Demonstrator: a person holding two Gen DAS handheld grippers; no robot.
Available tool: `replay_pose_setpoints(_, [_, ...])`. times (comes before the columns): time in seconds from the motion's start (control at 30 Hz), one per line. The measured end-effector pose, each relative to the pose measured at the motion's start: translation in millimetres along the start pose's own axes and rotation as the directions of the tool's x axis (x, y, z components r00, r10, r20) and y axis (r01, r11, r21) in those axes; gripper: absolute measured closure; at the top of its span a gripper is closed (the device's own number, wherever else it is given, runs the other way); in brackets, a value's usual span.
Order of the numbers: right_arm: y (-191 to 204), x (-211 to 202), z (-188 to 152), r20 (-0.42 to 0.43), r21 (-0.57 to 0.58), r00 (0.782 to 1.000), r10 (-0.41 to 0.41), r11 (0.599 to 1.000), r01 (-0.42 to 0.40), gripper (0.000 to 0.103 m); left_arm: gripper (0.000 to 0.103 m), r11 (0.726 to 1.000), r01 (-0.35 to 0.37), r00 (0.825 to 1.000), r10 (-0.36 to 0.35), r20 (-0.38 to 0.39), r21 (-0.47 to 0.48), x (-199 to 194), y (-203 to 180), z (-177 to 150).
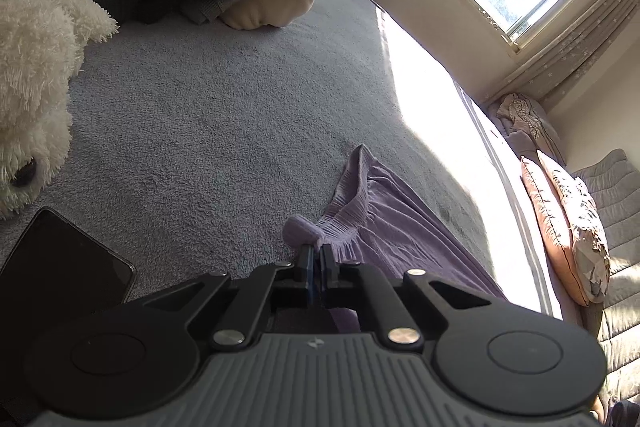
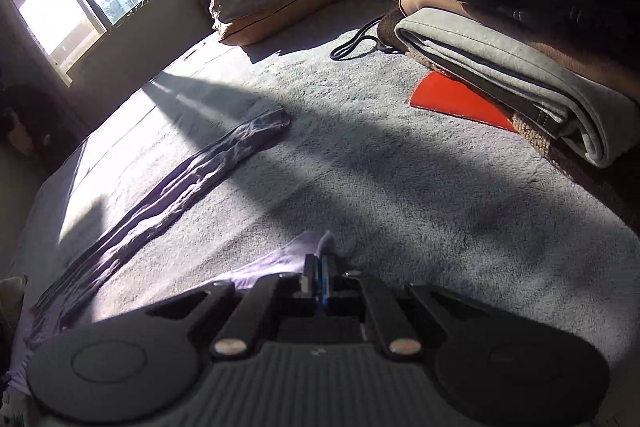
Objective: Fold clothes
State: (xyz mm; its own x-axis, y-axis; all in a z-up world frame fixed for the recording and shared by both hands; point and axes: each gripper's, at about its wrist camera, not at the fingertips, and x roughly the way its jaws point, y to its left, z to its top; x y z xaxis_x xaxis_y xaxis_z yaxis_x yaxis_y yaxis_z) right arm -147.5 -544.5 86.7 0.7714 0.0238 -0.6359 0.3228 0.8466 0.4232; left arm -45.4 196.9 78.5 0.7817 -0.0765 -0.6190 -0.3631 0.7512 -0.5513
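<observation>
— Gripping the purple garment (image 1: 384, 227) at its gathered waistband, the left tool (image 1: 316, 251) has its fingers pinched together on a bunched corner of the cloth. So which step is this?

— A hold on both ends of one edge, I'd judge. The right tool (image 2: 319, 263) is likewise clamped on a pale purple corner of the same garment, low over the bed (image 2: 400, 195).

— And the garment itself?

— In the left view it starts right at the fingertips and runs away to the right toward the sunlit strip of the bed. In the right view the cloth trails off to the left of the tool, and a long narrow dark-purple stretch (image 2: 192, 171) lies flat on the bed, reaching up toward the window side.

— Mid-fold or laying it out?

— The pictures fit either — spreading it flat to fold, or carrying one edge over. Whichever it is, the next move calls for both tools to travel together, keeping the edge taut and level so the cloth doesn't twist.

— Anything in the way?

— The phone (image 1: 64, 267) and plush toy (image 1: 36, 87) sit to the left; folded stacks (image 2: 520, 75) stand well clear on the right.
</observation>
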Motion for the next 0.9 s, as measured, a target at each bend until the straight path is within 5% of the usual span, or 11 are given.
replay_pose_setpoints(0.13, [0,-15,12,0.11,0.01,0.993,0.034,0.999,-0.035,0.102,0.101,1.0,0.013,1.0,-0.013,0.006,0.0,-4,-1,1])
replay_pose_setpoints(0.53, [26,-11,31,0.196,0.039,0.98,0.034,0.998,-0.042,0.102,0.101,0.998,0.047,0.996,-0.044,0.077,-0.031,-3,-22,13])
replay_pose_setpoints(0.9, [73,61,96,0.198,0.075,0.979,-0.039,0.997,0.025,0.102,0.101,0.998,-0.058,0.99,0.057,0.129,0.007,44,-76,52])
